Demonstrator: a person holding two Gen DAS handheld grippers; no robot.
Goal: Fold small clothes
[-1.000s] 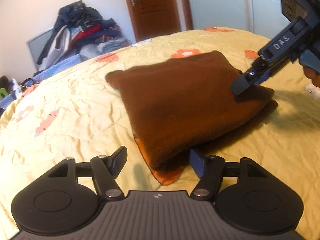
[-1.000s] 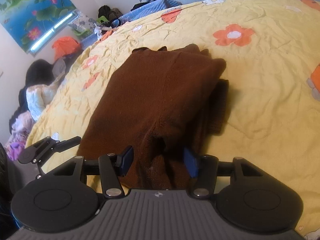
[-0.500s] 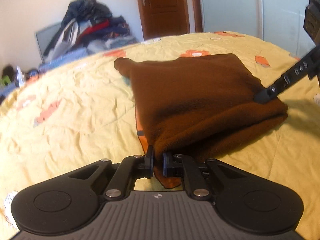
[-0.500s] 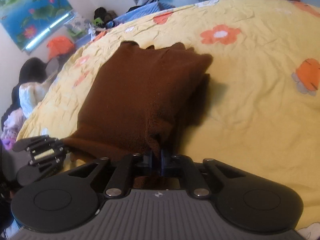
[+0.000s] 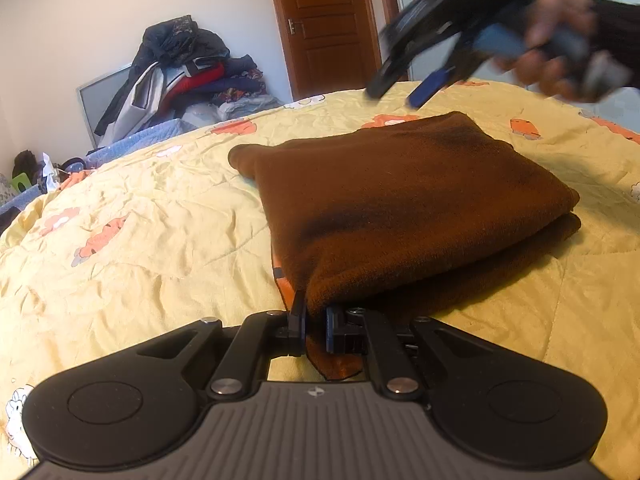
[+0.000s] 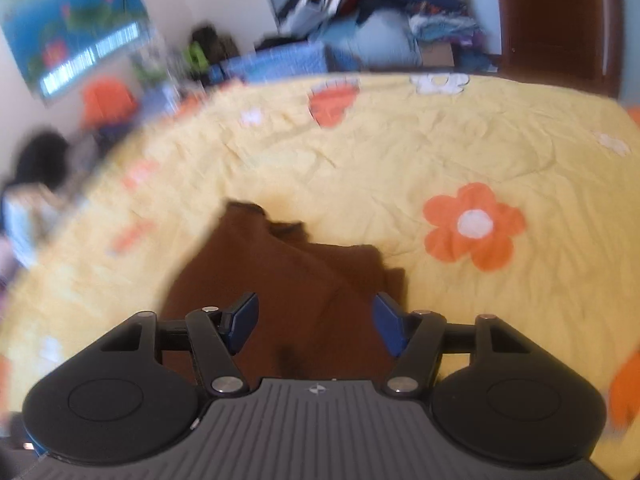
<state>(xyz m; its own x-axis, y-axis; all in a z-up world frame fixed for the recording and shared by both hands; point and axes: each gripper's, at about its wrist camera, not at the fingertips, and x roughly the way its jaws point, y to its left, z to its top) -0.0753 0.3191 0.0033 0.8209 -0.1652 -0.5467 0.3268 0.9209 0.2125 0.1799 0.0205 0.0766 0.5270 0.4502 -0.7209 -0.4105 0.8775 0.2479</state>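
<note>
A brown fleece garment (image 5: 408, 204) lies folded in layers on the yellow flowered bedspread (image 5: 132, 248), with an orange lining peeking out at its near corner. My left gripper (image 5: 314, 320) is shut on that near corner. In the left wrist view my right gripper (image 5: 404, 90) hangs in the air beyond the garment's far edge, blurred, open, held by a hand (image 5: 560, 40). The right wrist view shows my right gripper (image 6: 316, 320) open above the brown garment (image 6: 288, 280), with nothing between its blue pads.
A heap of clothes (image 5: 188, 68) is stacked against the wall past the bed's far edge, beside a brown wooden door (image 5: 328, 24). More clutter (image 6: 40, 184) sits off the bed's left side under a blue wall picture (image 6: 68, 24). Open bedspread (image 6: 460, 184) surrounds the garment.
My right gripper let go of the garment's corner, opened and rose off it. My left gripper stays shut on the near corner, which it closed on a second ago.
</note>
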